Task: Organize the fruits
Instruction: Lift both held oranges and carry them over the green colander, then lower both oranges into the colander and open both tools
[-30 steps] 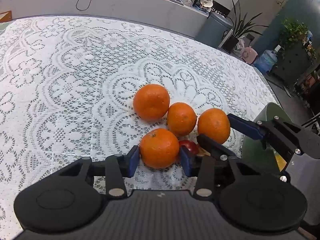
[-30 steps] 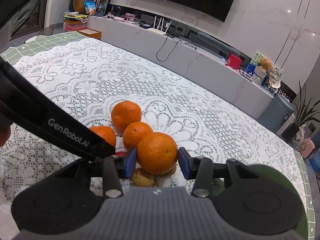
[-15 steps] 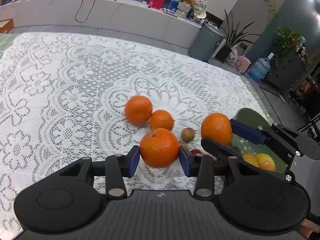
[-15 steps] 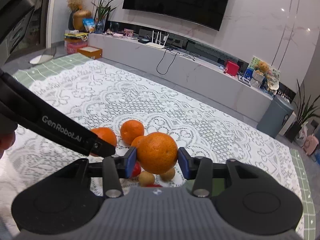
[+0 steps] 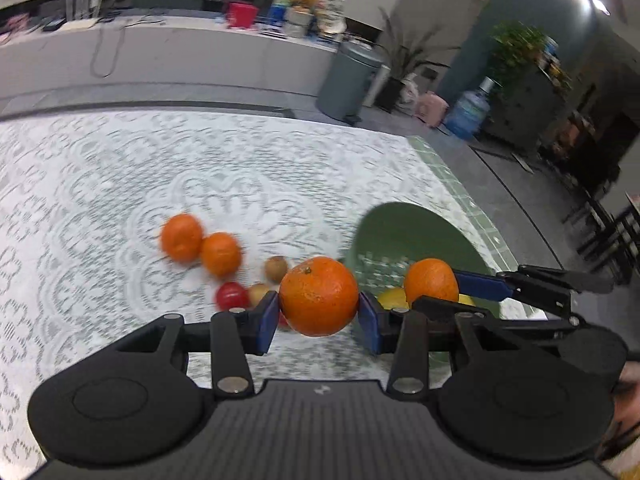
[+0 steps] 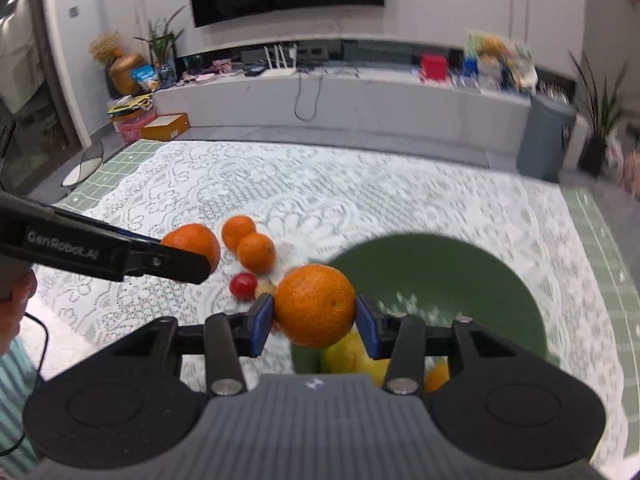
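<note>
My left gripper point(image 5: 319, 317) is shut on an orange point(image 5: 319, 296), held above the lace-covered table near the rim of a green bowl point(image 5: 416, 228). My right gripper point(image 6: 315, 322) is shut on another orange point(image 6: 314, 305), held over the near edge of the green bowl point(image 6: 440, 268), where yellow fruit point(image 6: 352, 356) lies. That orange also shows in the left wrist view point(image 5: 431, 281). Two oranges point(image 5: 200, 242), a red fruit point(image 5: 231, 295) and small brown fruits point(image 5: 276, 268) lie on the table to the left of the bowl.
The white lace cloth point(image 6: 360, 184) covers the table over a green grid mat point(image 6: 600, 248). Beyond the far edge stand a grey low cabinet point(image 6: 360, 100) and a grey bin point(image 6: 546, 136).
Both grippers have lifted their oranges off the pile and carried them right, toward and over the green bowl. The remaining fruits stay on the table.
</note>
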Tool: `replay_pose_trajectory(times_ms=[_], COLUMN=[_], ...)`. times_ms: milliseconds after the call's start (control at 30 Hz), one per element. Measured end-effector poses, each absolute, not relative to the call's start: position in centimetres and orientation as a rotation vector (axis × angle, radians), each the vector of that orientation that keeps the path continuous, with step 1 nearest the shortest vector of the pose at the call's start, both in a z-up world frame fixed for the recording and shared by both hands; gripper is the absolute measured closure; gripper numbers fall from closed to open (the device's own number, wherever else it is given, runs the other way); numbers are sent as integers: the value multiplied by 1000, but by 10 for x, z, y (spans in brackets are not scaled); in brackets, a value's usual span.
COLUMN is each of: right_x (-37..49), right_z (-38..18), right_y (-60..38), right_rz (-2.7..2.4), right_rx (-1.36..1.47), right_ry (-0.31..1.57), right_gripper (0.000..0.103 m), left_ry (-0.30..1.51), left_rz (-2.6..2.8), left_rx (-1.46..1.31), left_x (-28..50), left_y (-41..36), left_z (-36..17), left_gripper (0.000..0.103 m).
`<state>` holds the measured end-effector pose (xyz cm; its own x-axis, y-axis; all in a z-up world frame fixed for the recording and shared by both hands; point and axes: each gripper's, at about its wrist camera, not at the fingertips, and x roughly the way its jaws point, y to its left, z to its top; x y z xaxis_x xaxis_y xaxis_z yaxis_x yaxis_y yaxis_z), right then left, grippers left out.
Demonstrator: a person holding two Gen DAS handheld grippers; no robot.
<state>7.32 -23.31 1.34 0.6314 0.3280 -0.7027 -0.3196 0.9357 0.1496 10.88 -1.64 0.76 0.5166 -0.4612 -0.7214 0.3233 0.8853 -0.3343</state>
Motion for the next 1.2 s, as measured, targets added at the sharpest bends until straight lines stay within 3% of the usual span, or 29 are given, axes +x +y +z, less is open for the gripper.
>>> replay_pose_trajectory(times_ms=[533,1200], right_x=[97,115], right_z=[-20,-40], right_y=[-303,-286], right_rz=[362,336], right_rx=[257,136], right_ry=[1156,1264], right_gripper=[60,59], left_ry=[978,1018], left_rz=[-611,-644], left_rx=[21,207], left_x=[115,134], left_y=[-94,-127], left_z=[1,-17], left_gripper=[55,55])
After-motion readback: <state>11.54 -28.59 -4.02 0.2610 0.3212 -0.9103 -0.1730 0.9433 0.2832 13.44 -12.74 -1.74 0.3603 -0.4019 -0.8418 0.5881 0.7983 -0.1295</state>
